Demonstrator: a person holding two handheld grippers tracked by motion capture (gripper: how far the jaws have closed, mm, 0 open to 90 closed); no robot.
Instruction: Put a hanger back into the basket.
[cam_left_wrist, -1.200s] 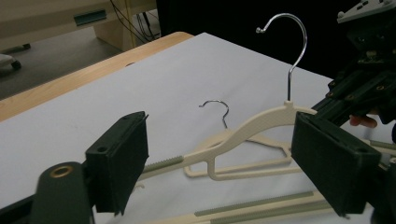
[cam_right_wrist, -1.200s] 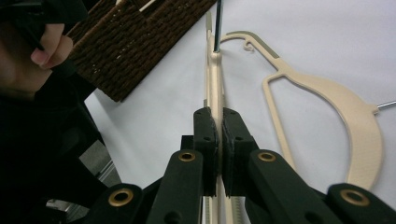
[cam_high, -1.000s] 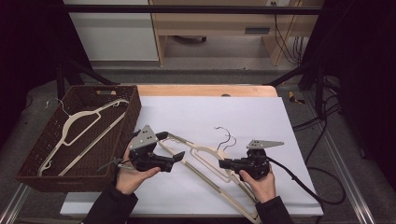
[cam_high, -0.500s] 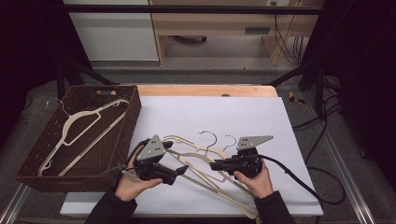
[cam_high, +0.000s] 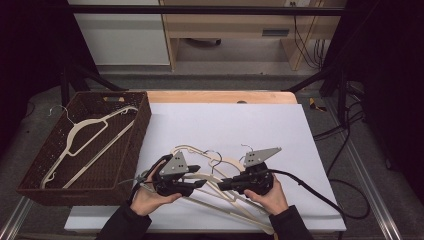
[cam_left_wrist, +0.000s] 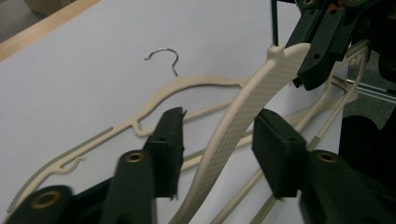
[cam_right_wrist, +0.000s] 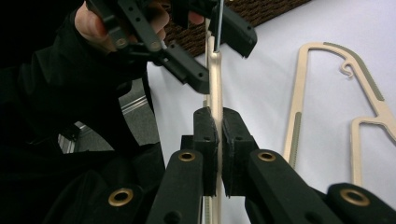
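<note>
My right gripper (cam_right_wrist: 218, 116) is shut on the arm of a cream hanger (cam_right_wrist: 215, 79) and holds it on edge above the white sheet (cam_high: 240, 120). My left gripper (cam_left_wrist: 220, 119) straddles the same hanger (cam_left_wrist: 233, 126) farther along. Its jaws have just been closing, with a gap still showing on each side of the arm. From above, the left gripper (cam_high: 200, 184) and right gripper (cam_high: 222, 184) point at each other near the front edge. Other cream hangers (cam_high: 190, 149) lie flat beneath and behind them.
A dark wicker basket (cam_high: 30, 180) at the left holds another cream hanger (cam_high: 82, 132). A black cable (cam_high: 320, 192) trails from the right gripper across the sheet. A wooden table edge (cam_high: 220, 96) borders the sheet at the back.
The two hands have drawn closer together. The left gripper moved right and lower onto the held hanger's arm, and its jaws narrowed around it. The hanger pile shifted left.
</note>
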